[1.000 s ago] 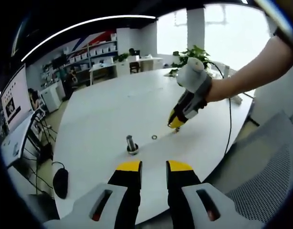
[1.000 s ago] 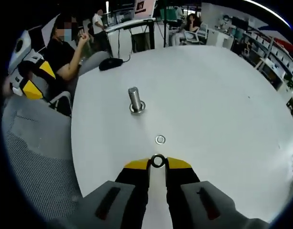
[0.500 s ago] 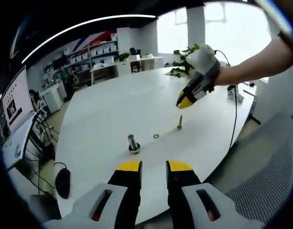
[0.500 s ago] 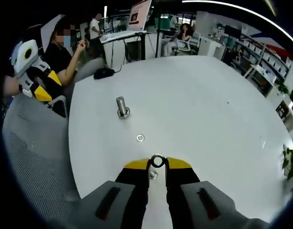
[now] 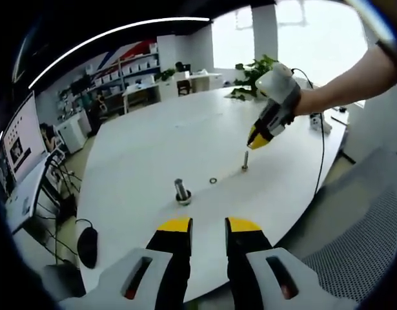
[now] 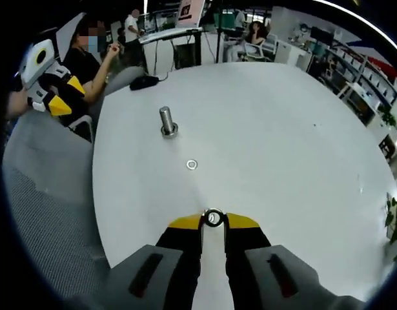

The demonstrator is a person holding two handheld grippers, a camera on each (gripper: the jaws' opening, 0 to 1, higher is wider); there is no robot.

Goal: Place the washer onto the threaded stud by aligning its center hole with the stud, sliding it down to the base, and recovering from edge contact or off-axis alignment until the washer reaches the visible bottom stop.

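A thick threaded stud [image 5: 181, 190] [image 6: 167, 121] stands upright on the white round table [image 5: 153, 142] [image 6: 282, 129], with a ring at its foot. Beside it a loose washer [image 5: 213, 180] [image 6: 192, 165] lies flat. To its right a thin stud [image 5: 244, 160] stands upright. My right gripper [image 5: 257, 141] [image 6: 213, 223] hovers just above that thin stud, shut on a small steel washer [image 6: 213, 217] pinched between its yellow tips. Near the table edge my left gripper [image 5: 209, 226] [image 6: 59, 106] is held open and empty, pointing at the thick stud.
A black mouse [image 5: 86, 245] [image 6: 144, 82] lies at the table edge. A grey mesh chair [image 5: 363, 239] [image 6: 43, 194] stands close to the table. A cable [image 5: 319, 161] runs over the rim. A person [image 6: 88, 64] sits beyond the left gripper. Desks and shelves stand far behind.
My right gripper rose from the table surface with the washer, uncovering the thin stud below it, then drifted slightly right above it. The left gripper stayed put.
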